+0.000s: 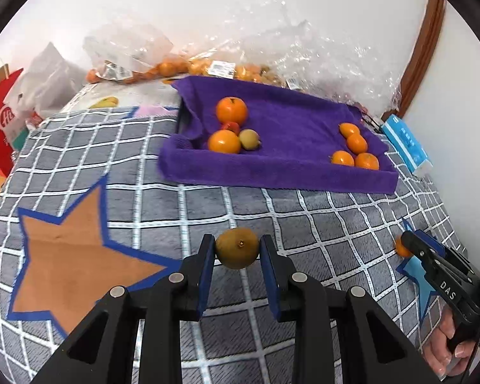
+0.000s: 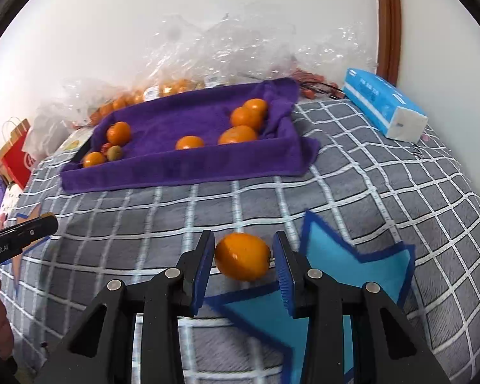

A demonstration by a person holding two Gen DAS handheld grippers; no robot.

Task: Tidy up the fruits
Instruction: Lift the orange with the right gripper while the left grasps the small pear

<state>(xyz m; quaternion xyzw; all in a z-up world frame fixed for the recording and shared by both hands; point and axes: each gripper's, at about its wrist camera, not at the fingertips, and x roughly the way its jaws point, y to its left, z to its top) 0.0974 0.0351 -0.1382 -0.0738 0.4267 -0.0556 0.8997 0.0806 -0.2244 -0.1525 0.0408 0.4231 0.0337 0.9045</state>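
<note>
Left claw (image 1: 237, 252) pinching brown-green fruit (image 1: 236, 252), right claw (image 2: 244, 256) pinching orange (image 2: 242, 256); both over the checkered bed (image 1: 176, 204).

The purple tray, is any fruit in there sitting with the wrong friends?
Yes. In the purple tray, one greenish-brown fruit sits in the left group among the big oranges, and something small and red peeks out between them. The right group is all orange.

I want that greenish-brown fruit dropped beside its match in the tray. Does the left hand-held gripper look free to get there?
Probably yes. The left hand-held gripper grips the brown fruit, and only bare checked blanket lies before the purple tray, where the matching fruit sits.
</note>
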